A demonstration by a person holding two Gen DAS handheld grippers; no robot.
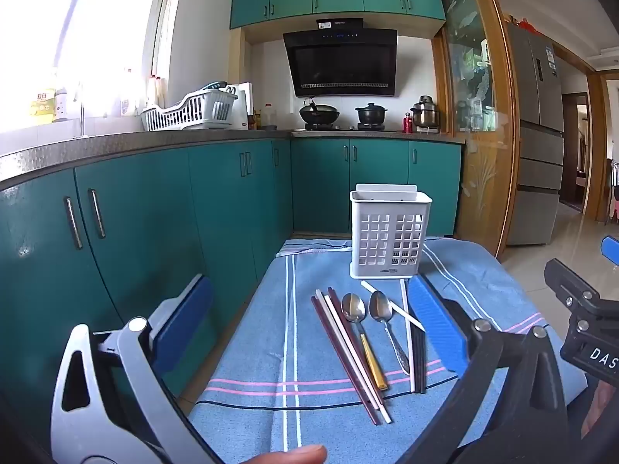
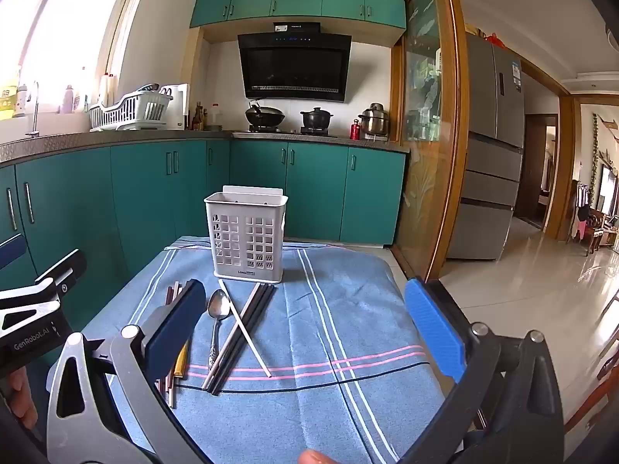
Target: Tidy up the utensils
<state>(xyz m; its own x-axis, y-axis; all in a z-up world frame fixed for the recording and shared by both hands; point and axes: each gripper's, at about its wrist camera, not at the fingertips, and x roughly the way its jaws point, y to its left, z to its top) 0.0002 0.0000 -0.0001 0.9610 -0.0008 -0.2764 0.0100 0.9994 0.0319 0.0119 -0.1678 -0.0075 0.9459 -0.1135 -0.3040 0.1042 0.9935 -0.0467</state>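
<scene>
A white slotted utensil holder stands upright at the far end of a blue striped cloth; it also shows in the right wrist view. In front of it lie two spoons, one with a yellow handle, and several chopsticks, dark, white and brown. In the right wrist view I see one spoon and crossed chopsticks. My left gripper is open and empty above the utensils. My right gripper is open and empty to their right.
Teal cabinets run along the left and back under a counter with a dish rack. A stove with a wok and a pot is at the back. A glass door and a fridge stand to the right, with tiled floor beyond.
</scene>
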